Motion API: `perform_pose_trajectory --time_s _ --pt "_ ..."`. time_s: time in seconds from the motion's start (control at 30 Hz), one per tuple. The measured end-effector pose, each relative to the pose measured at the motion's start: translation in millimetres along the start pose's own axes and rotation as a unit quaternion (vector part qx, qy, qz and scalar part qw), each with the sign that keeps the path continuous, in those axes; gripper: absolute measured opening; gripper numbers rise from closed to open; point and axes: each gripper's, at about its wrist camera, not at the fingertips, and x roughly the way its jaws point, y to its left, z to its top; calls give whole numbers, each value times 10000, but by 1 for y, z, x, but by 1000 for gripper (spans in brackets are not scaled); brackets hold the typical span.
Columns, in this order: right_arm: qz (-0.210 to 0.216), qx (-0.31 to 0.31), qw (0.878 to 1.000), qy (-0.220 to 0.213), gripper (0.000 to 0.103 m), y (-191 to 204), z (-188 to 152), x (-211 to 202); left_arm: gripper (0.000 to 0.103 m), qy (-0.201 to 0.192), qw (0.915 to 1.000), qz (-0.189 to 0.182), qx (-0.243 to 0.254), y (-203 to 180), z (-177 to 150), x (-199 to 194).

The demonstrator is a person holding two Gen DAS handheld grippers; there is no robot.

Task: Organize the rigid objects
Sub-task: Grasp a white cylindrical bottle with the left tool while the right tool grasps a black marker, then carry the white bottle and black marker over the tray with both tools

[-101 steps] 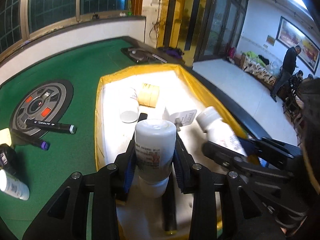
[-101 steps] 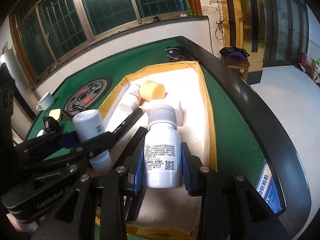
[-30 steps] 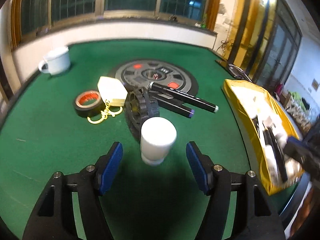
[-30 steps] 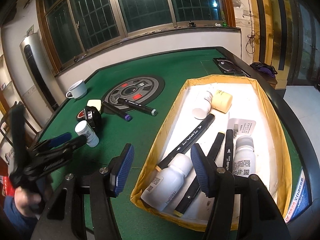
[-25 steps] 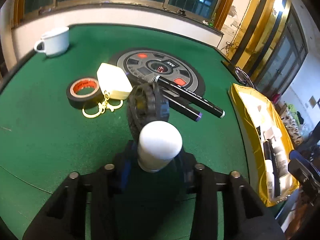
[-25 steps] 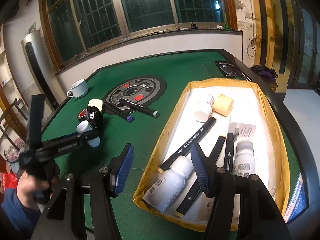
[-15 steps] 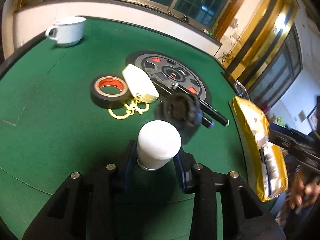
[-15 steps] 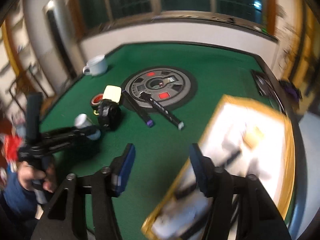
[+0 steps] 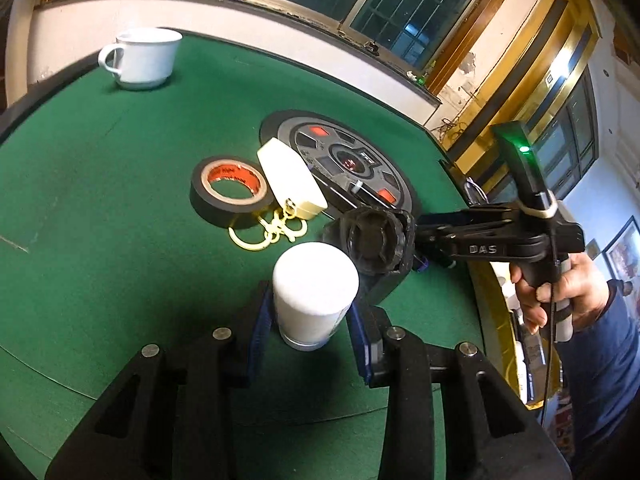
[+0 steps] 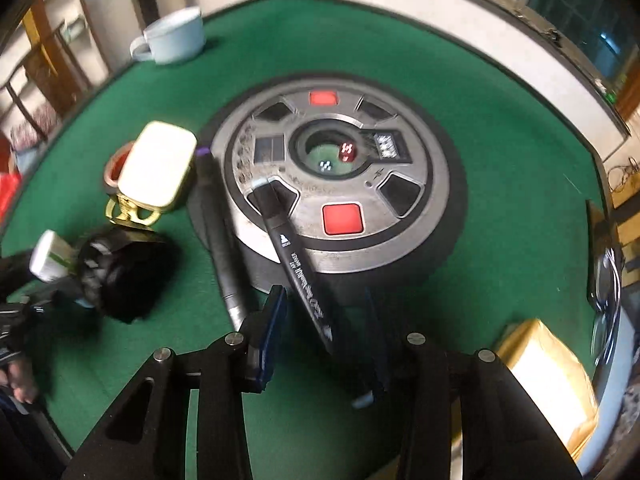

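My left gripper is shut on a white bottle and holds it upright over the green felt; the bottle also shows in the right wrist view. My right gripper is open, its jaws on either side of a black marker that lies partly on the round grey dial. A second dark marker lies just left of it. A black wheel-like object stands behind the bottle.
A black tape roll, a cream case with yellow rings and a white mug lie on the felt. The yellow tray sits at the right edge. The right gripper's body reaches in from the right.
My left gripper closed on the white bottle and lifted it slightly. My right gripper left the tray and moved down over the black marker by the dial.
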Motion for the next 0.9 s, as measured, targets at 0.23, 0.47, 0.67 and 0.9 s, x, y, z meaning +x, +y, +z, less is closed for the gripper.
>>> perform_pose_trajectory --time_s 0.23,0.47,0.67,0.9 --pt "87 787 9968 83 13 2 -2 3 33 -24 10000 46 34 0 1 -1" --pt "593 2029 9732 -909 13 12 -72 -66 32 -104 9999 23 79 -2 1 -4" --pt "1154 2219 9547 -1615 13 52 -134 -90 31 -273 9994 11 218 -6 0 -10" --pt "1403 2253 9471 -1801 13 75 -147 -82 32 -519 9979 -93 366 -13 -1 -20"
